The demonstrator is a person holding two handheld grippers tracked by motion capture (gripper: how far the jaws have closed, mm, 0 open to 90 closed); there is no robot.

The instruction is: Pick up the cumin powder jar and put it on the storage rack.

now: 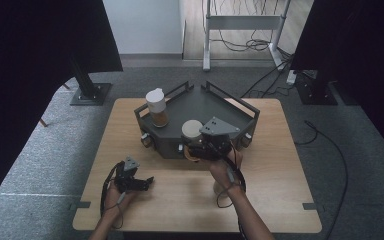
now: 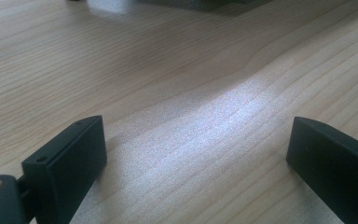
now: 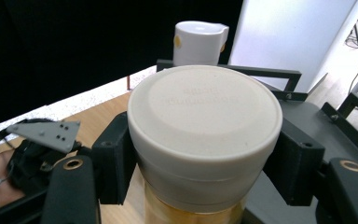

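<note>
A: Jar with cream lid, amber contents under the lid. It sits between the pads of the right claw, which is clamped on the lid's side wall. In the high view the jar is at the front edge of the dark grey tray, over its near wall.

B: Resting on the tray or carried?

A: Cannot tell; its base is hidden. My reading: a transfer step, jar in grip at the tray's front rim.

B: Second container?

A: White-capped jar standing upright at the tray's back left, well apart from the gripped one.

B: Left side?

A: Left claw low over the wooden bench, jaws apart, bare wood between them. Idle, well apart from the tray.

B: Next move?

A: Judgement only: keep the jar upright, clear the front wall and rail, and release once its base is fully supported.
</note>
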